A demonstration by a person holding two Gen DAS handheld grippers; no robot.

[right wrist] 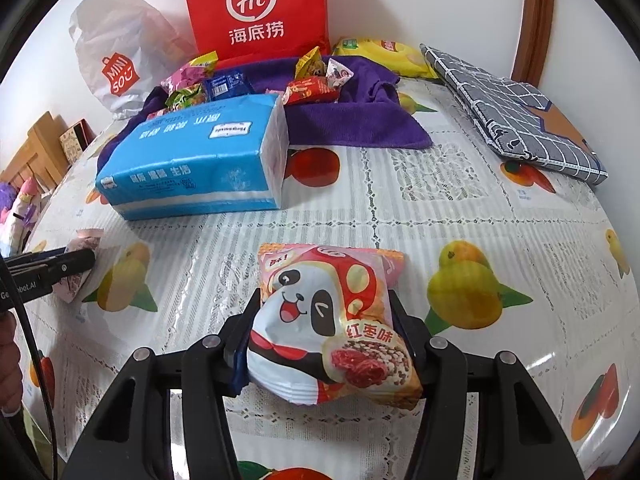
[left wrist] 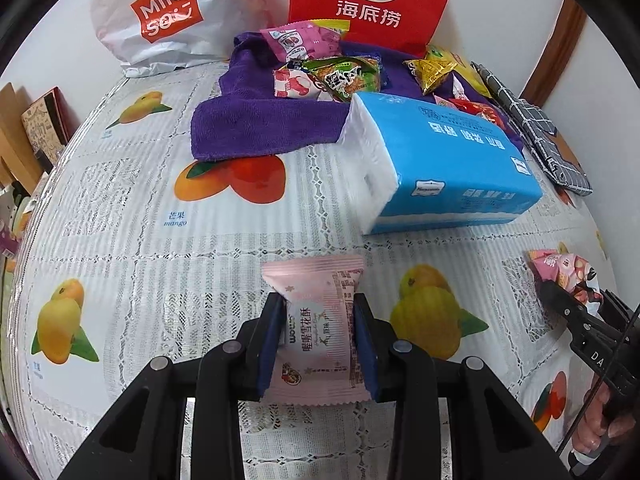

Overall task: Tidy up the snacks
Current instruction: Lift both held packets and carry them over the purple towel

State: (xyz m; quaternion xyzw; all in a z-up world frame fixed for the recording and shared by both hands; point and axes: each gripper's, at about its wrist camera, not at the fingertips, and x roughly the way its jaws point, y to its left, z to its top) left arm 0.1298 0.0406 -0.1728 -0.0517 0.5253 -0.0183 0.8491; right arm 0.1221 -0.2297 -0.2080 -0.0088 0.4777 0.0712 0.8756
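Note:
My left gripper (left wrist: 318,312) is shut on a pale pink snack packet (left wrist: 316,320), holding it by its sides just above the tablecloth. The right gripper (right wrist: 324,308) is shut on a puffy panda-print snack bag (right wrist: 332,328) with red and pink print. Each gripper also shows in the other's view: the right one (left wrist: 576,300) at the right edge with the panda bag (left wrist: 564,272), the left one (right wrist: 80,260) at the left edge with the pink packet (right wrist: 82,264). Several more wrapped snacks (left wrist: 328,68) lie heaped on a purple towel (left wrist: 260,120) at the back.
A blue tissue pack (left wrist: 444,160) lies mid-table in front of the towel. Behind stand a red paper bag (left wrist: 372,0) and a white Miniso bag (left wrist: 160,16). A folded grey checked cloth (right wrist: 516,112) lies at the right. The fruit-print tablecloth (left wrist: 140,220) covers the table.

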